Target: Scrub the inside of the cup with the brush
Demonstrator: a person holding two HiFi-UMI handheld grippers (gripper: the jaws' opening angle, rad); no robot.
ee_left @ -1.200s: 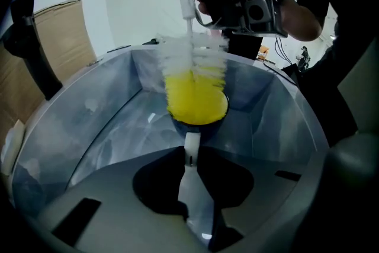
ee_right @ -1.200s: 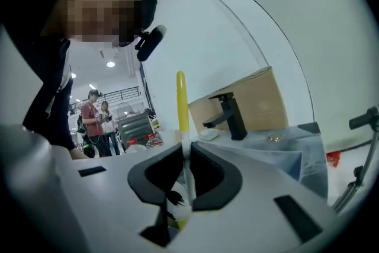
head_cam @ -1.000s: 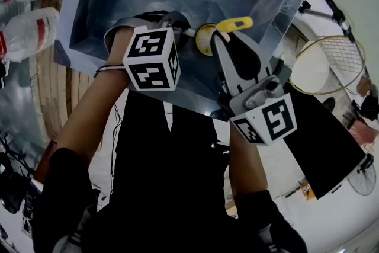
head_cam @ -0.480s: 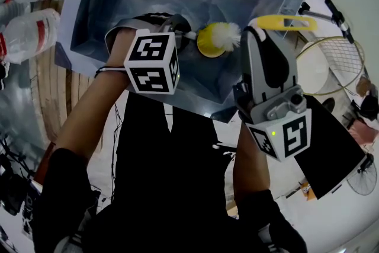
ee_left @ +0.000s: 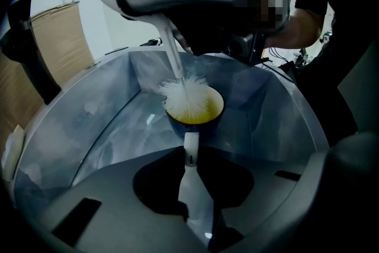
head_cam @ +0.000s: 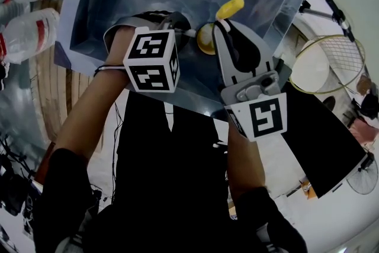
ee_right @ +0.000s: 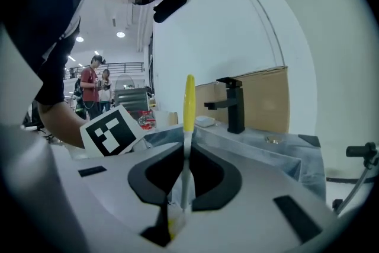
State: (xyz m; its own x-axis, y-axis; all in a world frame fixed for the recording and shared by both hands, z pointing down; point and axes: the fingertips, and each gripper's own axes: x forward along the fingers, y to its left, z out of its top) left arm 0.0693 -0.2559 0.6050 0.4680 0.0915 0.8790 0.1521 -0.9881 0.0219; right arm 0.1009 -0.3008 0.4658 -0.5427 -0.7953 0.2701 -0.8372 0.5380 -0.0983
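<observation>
Both clenched, L gripper (ee_left: 189, 154) on cup (ee_left: 207, 119), R gripper (ee_right: 186, 154) on brush (ee_right: 188, 108), bristles (ee_left: 186, 98) inside.

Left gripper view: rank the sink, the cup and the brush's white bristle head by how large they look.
1. sink, which fills most of the view
2. cup
3. bristle head, only slightly smaller than the cup it sits in, so the margin is narrow

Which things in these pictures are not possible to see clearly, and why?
- Bottom of the cup, left gripper view: covered by the bristles of the brush.
- Brush head, head view: hidden behind the right gripper.
- The cup, right gripper view: outside the picture; only the brush handle shows.
</observation>
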